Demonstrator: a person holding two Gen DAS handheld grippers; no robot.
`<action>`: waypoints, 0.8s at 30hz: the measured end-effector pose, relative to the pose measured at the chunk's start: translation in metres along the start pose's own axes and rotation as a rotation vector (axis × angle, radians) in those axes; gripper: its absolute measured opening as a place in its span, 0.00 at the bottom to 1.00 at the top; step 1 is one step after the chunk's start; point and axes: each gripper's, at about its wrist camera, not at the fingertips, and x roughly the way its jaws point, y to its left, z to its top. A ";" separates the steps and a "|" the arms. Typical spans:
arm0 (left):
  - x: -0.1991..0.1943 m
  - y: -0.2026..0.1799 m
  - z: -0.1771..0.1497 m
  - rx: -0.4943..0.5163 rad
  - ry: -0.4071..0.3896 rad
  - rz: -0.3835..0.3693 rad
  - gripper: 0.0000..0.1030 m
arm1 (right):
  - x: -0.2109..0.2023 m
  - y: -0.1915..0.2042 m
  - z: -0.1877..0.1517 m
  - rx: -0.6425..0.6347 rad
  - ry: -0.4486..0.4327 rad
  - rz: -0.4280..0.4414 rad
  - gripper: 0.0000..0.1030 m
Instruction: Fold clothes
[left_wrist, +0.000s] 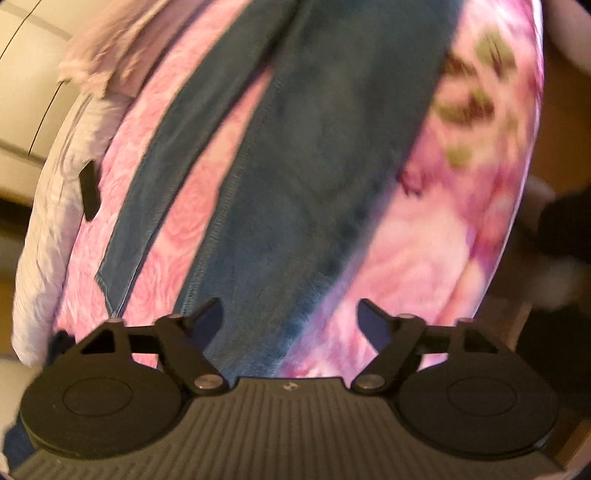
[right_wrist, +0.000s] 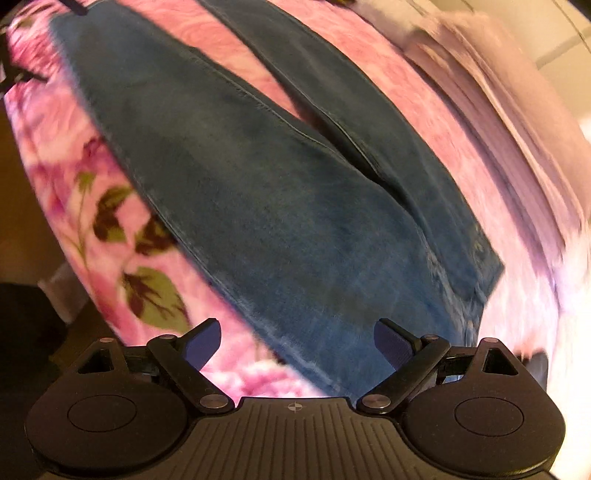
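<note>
A pair of blue jeans (left_wrist: 303, 155) is being seen spread flat on a pink floral blanket (left_wrist: 436, 236) covering a bed, with the two legs parted and a strip of pink showing between them. The left tool (left_wrist: 291, 321) is being held released just above the cloth, its jaws standing wide apart with nothing between them; one denim leg is running forward from between the fingers, while the other leg's hem is lying ahead and to its left. The right tool (right_wrist: 297, 341) is likewise being held released and empty, with denim (right_wrist: 258, 177) stretching away directly ahead of it and the green-leaf print (right_wrist: 155, 291) of the blanket lying ahead to its left. Both views are being blurred by motion.
</note>
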 end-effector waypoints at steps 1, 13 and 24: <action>0.006 -0.005 -0.003 0.025 0.010 0.013 0.70 | 0.006 0.000 -0.005 -0.019 -0.018 -0.003 0.90; 0.050 -0.002 -0.016 0.017 0.077 0.095 0.24 | 0.059 -0.015 -0.078 -0.214 -0.063 -0.128 0.75; 0.064 0.012 -0.012 -0.042 0.155 0.164 0.36 | 0.112 -0.070 -0.173 -0.345 0.018 -0.308 0.75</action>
